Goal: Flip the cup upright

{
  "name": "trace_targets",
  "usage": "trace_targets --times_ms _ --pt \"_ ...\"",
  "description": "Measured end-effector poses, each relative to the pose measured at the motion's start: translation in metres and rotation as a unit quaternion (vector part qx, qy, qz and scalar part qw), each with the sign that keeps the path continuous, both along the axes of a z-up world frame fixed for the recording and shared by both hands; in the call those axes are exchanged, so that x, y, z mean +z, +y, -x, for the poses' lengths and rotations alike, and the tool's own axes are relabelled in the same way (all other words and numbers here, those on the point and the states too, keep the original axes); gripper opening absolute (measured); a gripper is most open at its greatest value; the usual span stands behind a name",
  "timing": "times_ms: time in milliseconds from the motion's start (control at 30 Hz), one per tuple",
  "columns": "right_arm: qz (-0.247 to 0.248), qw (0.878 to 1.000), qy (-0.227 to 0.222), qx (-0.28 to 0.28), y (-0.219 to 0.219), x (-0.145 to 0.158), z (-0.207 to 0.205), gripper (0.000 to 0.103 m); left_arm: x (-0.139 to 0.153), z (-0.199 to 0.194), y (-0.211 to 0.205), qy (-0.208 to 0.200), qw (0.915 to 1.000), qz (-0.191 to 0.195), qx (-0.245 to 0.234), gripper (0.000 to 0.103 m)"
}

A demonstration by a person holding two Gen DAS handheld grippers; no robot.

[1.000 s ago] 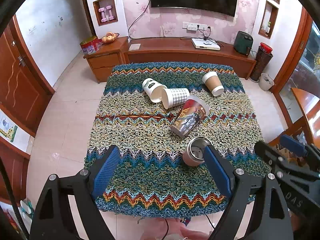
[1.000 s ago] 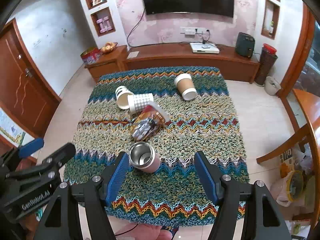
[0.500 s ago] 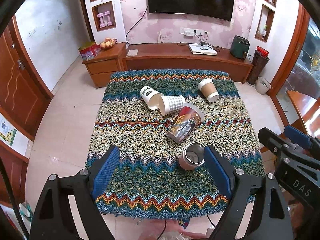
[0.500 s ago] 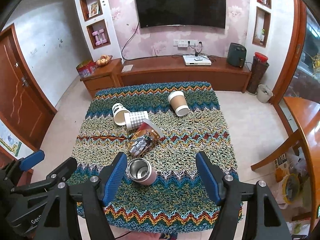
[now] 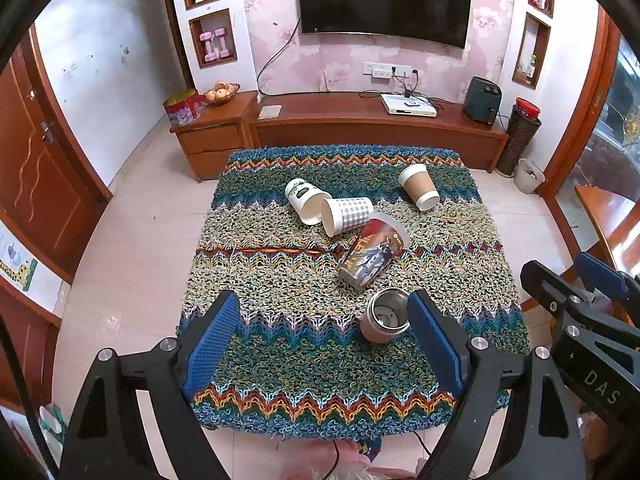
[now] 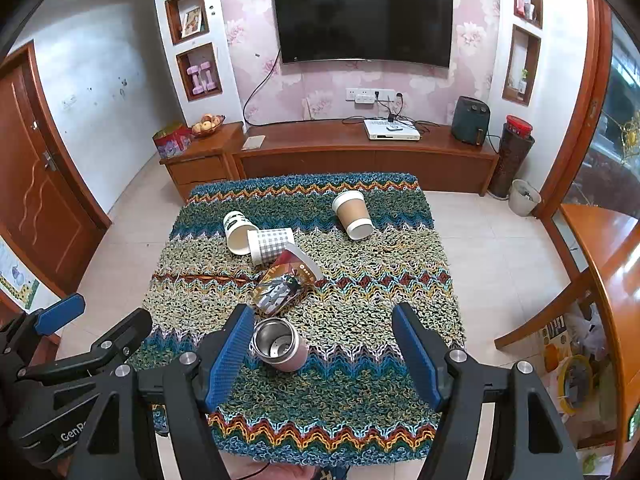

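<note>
Several cups lie on their sides on a knitted zigzag cloth (image 5: 280,272) over a table. A pink steel-lined mug (image 5: 382,320) (image 6: 282,346) lies nearest, mouth toward me. Behind it lie a printed tall cup (image 5: 370,254) (image 6: 286,286), a checked cup (image 5: 348,214) (image 6: 270,244), a white cup with green print (image 5: 306,200) (image 6: 238,230) and a brown paper cup (image 5: 418,186) (image 6: 354,214). My left gripper (image 5: 320,344) is open and empty above the near edge. My right gripper (image 6: 324,356) is open and empty, the mug between its fingers in view.
A wooden TV cabinet (image 5: 360,124) stands behind the table, with a TV (image 6: 362,20) on the wall. A wooden table and chair (image 6: 600,264) are at the right. A wooden door (image 5: 36,184) is at the left. Tiled floor surrounds the table.
Both grippers have pulled back and up from the table, so the cups look smaller and farther. The cups have not moved. Both grippers stay open.
</note>
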State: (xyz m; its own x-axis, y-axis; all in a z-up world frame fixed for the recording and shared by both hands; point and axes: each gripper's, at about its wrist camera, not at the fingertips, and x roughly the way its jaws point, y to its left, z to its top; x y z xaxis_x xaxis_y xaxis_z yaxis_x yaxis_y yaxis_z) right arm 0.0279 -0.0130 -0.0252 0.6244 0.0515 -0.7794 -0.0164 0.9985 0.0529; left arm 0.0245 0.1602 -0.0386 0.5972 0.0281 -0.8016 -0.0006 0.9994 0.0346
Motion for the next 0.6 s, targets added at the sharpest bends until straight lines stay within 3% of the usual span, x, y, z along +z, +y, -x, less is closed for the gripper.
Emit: trace_targets --times_ms 600 --pt "0.006 1.0 0.005 0.007 0.019 -0.001 0.008 0.072 -0.006 0.003 0.011 0.011 0.9999 -0.005 0.003 0.088"
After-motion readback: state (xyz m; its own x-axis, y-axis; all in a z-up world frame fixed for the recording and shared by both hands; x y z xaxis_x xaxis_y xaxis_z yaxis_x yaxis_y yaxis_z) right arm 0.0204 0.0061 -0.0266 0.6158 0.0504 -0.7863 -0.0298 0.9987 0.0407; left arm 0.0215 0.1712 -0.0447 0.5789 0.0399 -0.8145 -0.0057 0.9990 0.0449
